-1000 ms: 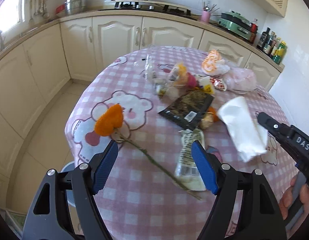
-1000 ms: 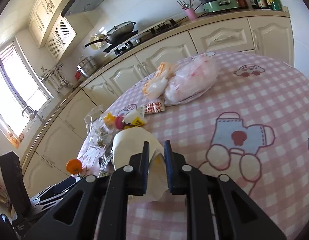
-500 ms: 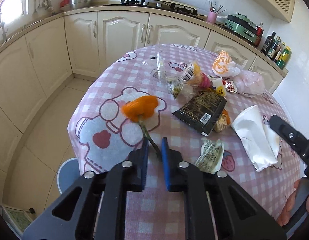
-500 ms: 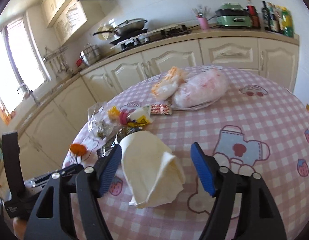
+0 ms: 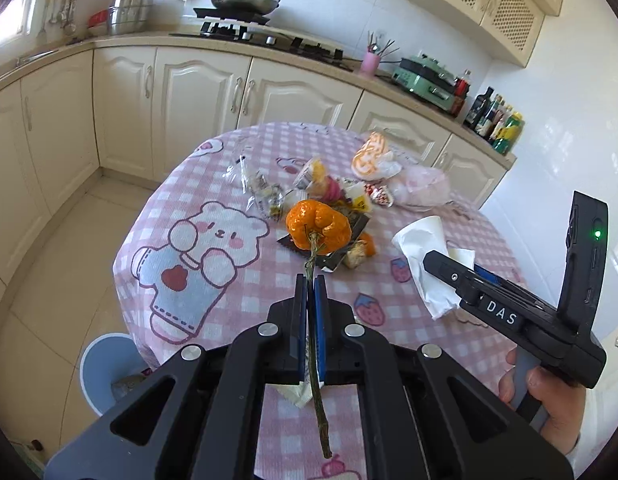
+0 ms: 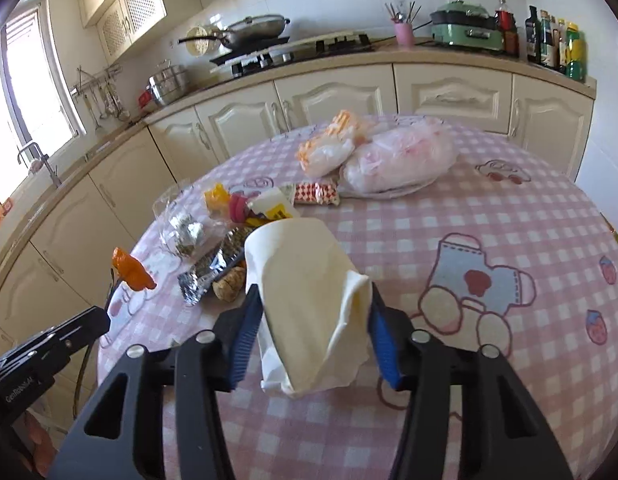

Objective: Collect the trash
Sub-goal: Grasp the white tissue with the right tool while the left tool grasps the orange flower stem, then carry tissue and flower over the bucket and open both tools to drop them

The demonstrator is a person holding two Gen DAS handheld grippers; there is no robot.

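Your left gripper clamps the flower stem; your right gripper, just closing, straddles the cup. Squeeze, then bin both.

We can read two markings. White capitals "DAS" stand on the black body of the right gripper, on a small block where its arm meets the housing, at the right of the left wrist view. In the right wrist view, small pale lettering runs along the black body of the left gripper at the near left; it seems to read "GenRobot.AI", though we cannot be sure of every letter. The yellow label on the white packet among the wrappers, and the bottle labels on the far right counter, are too small for us to read.
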